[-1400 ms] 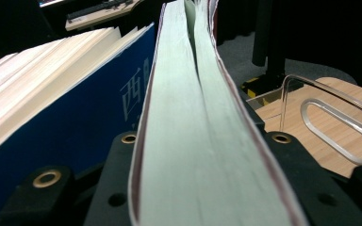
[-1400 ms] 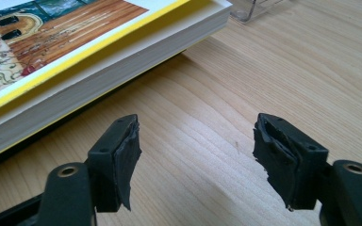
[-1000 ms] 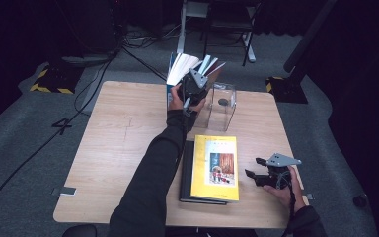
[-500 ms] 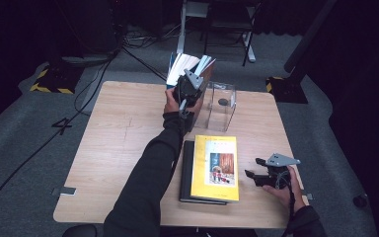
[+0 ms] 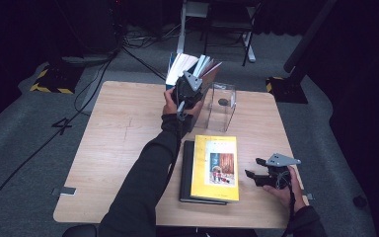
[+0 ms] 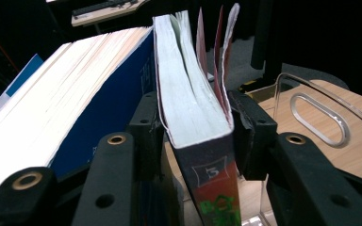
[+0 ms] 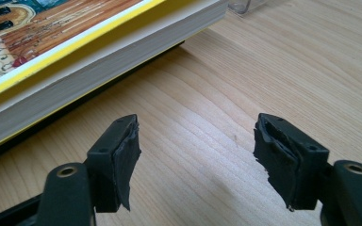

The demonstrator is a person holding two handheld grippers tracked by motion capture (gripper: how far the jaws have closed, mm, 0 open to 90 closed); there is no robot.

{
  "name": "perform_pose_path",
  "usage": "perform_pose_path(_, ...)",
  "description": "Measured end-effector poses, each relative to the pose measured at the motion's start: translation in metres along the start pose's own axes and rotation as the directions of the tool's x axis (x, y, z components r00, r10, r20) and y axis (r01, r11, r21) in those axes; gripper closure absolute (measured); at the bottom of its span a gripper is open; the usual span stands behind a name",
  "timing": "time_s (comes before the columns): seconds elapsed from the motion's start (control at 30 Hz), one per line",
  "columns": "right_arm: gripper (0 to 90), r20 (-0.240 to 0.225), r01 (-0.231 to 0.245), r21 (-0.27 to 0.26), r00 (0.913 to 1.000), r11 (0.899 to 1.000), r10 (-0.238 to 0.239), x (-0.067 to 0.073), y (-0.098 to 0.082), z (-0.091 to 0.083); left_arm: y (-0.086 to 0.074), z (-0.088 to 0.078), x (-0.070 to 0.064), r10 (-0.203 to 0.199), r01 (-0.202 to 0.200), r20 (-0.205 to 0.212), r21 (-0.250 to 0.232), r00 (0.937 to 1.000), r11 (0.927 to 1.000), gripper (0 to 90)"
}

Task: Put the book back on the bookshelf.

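At the left of the high view, the left gripper (image 5: 193,94) is held at the far edge of the table (image 5: 113,133), against a row of upright books (image 5: 190,66). In the left gripper view, a thick paperback (image 6: 193,117) is seen standing between the two jaws, its page edges turned toward the camera; both pads lie close beside its covers, and the jaws have just been opening, so a firm clamp cannot be told. A large blue book (image 6: 75,108) leans just beyond the left jaw. A clear plastic stand (image 5: 221,106) is placed just past the right jaw. Nearer the person, a yellow book (image 5: 215,168) is stacked on a dark book (image 5: 186,173). Farther right, the right gripper (image 5: 256,169) is held low over the table, its jaws apart with nothing between them; the yellow book's edge lies near, off its left jaw.
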State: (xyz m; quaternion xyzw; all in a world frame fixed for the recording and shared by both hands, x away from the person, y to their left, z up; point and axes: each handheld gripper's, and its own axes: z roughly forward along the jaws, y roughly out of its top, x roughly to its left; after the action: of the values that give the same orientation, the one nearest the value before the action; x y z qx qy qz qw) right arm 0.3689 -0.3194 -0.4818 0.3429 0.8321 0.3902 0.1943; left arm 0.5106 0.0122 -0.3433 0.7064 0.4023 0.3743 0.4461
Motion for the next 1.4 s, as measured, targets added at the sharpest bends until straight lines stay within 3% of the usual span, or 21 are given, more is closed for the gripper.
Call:
perform_pose_path(0.33, 32.1, -0.003, 0.003, 0.002, 1.0, 1.0, -0.003, 0.0, 0.0, 0.0, 0.0, -0.011, 0.005, 0.04, -0.04, 0.048, -0.004, 0.998, 0.9992, 54.8)
perform_pose_path(0.53, 32.2, -0.002, 0.007, 0.006, 1.0, 1.0, -0.007, 0.001, 0.0, 0.0, -0.001, -0.021, 0.012, 0.044, -0.044, 0.067, 0.004, 0.9968, 0.999, 50.8)
perform_pose_path(0.87, 32.1, -0.003, 0.007, 0.008, 1.0, 1.0, -0.007, 0.001, 0.0, 0.0, -0.006, -0.037, 0.021, 0.084, -0.086, 0.109, 0.015, 0.9905, 0.9962, 48.9)
perform_pose_path(1.2, 32.1, -0.003, 0.008, 0.014, 1.0, 1.0, -0.008, 0.002, 0.0, 0.0, -0.015, -0.05, 0.02, 0.133, -0.141, 0.178, 0.034, 0.975, 0.9894, 48.2)
perform_pose_path(1.4, 32.1, -0.003, 0.007, 0.014, 1.0, 1.0, -0.007, 0.002, 0.0, 0.0, -0.02, -0.057, 0.021, 0.149, -0.159, 0.198, 0.035, 0.9688, 0.9867, 46.3)
